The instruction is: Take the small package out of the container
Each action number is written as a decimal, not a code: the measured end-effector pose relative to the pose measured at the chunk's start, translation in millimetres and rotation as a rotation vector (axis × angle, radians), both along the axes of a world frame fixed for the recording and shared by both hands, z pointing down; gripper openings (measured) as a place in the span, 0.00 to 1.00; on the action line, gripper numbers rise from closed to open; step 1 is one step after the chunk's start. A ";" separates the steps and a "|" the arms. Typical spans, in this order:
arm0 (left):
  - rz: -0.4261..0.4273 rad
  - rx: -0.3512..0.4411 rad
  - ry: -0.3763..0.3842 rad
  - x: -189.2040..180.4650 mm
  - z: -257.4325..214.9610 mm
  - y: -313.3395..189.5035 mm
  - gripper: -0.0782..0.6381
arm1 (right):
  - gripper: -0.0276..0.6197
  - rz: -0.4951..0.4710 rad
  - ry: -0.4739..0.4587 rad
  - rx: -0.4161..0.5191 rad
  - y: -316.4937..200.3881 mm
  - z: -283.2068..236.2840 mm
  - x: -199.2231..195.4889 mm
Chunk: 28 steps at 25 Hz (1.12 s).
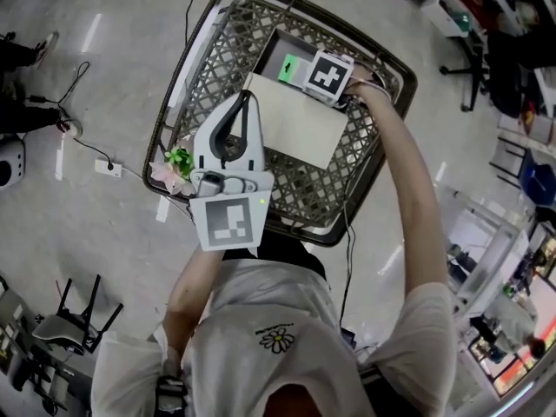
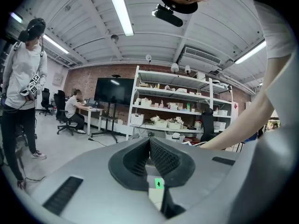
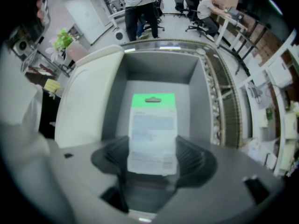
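The small package (image 3: 152, 134) is a flat white card with a green top edge. It lies between the jaws of my right gripper (image 3: 152, 158), which is shut on it, over the open grey container (image 3: 159, 69). From the head view, the right gripper (image 1: 301, 70) reaches into the container (image 1: 276, 43) inside a woven basket (image 1: 213, 55), and the package's green end (image 1: 288, 66) shows beside it. My left gripper (image 1: 246, 101) is held up over the basket's near left side, shut and empty. In its own view the left gripper (image 2: 150, 155) points out into the room.
A white lid (image 1: 295, 120) leans across the basket beside the container, also seen as the white lid (image 3: 88, 97). A small green plant (image 1: 178, 159) sits at the basket's left rim. A power strip (image 1: 109, 168) and cables lie on the floor. Two people (image 2: 23, 87) and shelves (image 2: 177, 111) are farther off.
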State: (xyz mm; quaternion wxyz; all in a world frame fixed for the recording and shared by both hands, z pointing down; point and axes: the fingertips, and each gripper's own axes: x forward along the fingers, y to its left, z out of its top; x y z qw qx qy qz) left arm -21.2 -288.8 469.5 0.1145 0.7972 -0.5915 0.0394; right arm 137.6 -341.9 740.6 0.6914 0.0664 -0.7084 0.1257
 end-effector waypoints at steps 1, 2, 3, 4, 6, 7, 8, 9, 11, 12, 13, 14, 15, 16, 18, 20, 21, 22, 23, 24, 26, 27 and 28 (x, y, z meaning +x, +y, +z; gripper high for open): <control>0.002 0.003 0.000 0.4 -0.9 0.8 0.15 | 0.52 -0.001 0.008 0.006 -1.5 -0.5 1.9; 0.004 0.005 -0.001 0.6 -1.8 1.7 0.15 | 0.52 -0.001 0.011 0.011 -2.6 -0.9 3.0; 0.004 0.007 -0.001 0.2 -2.9 2.8 0.15 | 0.52 0.001 0.007 0.013 -2.8 -0.9 2.9; 0.003 0.009 -0.001 -0.5 -4.0 4.3 0.15 | 0.52 0.004 0.001 0.013 -2.4 -0.9 2.3; -0.002 0.011 -0.002 -2.5 -6.4 8.1 0.15 | 0.52 0.016 -0.005 0.015 -1.8 -0.9 1.8; -0.003 0.013 -0.004 -3.5 -7.6 10.1 0.15 | 0.52 0.025 -0.011 0.013 -0.9 -1.0 1.3; -0.004 0.015 -0.008 -4.4 -8.8 12.1 0.15 | 0.52 0.036 -0.024 0.007 0.9 -1.0 -0.3; -0.004 0.016 -0.012 -5.2 -9.9 14.2 0.15 | 0.52 0.047 -0.039 0.006 1.8 -1.5 -1.8; -0.004 0.019 -0.020 -6.9 -12.8 18.1 0.15 | 0.52 0.061 -0.060 0.025 0.4 -5.7 -3.8; -0.006 0.021 -0.024 -8.1 -15.1 19.7 0.15 | 0.52 0.062 -0.071 0.028 2.0 -8.7 -6.7; -0.010 0.027 -0.026 -9.3 -18.6 21.0 0.15 | 0.52 0.057 -0.069 0.041 2.4 -12.8 -7.6; -0.014 0.036 -0.025 -10.5 -23.6 22.4 0.15 | 0.52 0.050 -0.056 0.065 0.9 -18.3 -6.6; -0.020 0.049 -0.024 -11.6 -30.1 23.7 0.15 | 0.52 0.049 -0.045 0.092 -1.7 -25.4 -6.1; -0.023 0.064 -0.022 -12.6 -37.9 24.9 0.15 | 0.52 0.060 -0.046 0.113 -4.5 -33.8 -7.4; -0.020 0.097 -0.026 -13.3 -54.8 27.3 0.15 | 0.52 0.115 -0.091 0.122 -6.0 -53.1 -16.2; -0.010 0.124 -0.037 -12.3 -69.4 30.2 0.15 | 0.52 0.166 -0.151 0.136 -8.0 -76.5 -26.3; -0.008 0.137 -0.039 -11.7 -76.0 31.3 0.15 | 0.52 0.181 -0.165 0.170 -13.6 -90.8 -27.9; -0.007 0.154 -0.037 -11.3 -82.7 32.0 0.15 | 0.52 0.196 -0.180 0.208 -19.6 -106.1 -29.6; -0.006 0.174 -0.033 -11.1 -89.9 33.0 0.15 | 0.52 0.215 -0.203 0.240 -24.0 -122.2 -32.8; -0.005 0.193 -0.030 -10.9 -97.6 34.8 0.15 | 0.52 0.236 -0.231 0.269 -26.2 -138.8 -36.5; 0.004 0.222 -0.031 -9.7 -113.1 41.6 0.15 | 0.52 0.286 -0.288 0.323 -26.1 -173.1 -42.1; 0.013 0.235 -0.034 -8.7 -120.7 44.7 0.15 | 0.52 0.313 -0.321 0.359 -27.3 -192.0 -43.6; 0.022 0.250 -0.037 -7.4 -128.2 46.5 0.15 | 0.52 0.345 -0.357 0.403 -30.3 -212.0 -44.0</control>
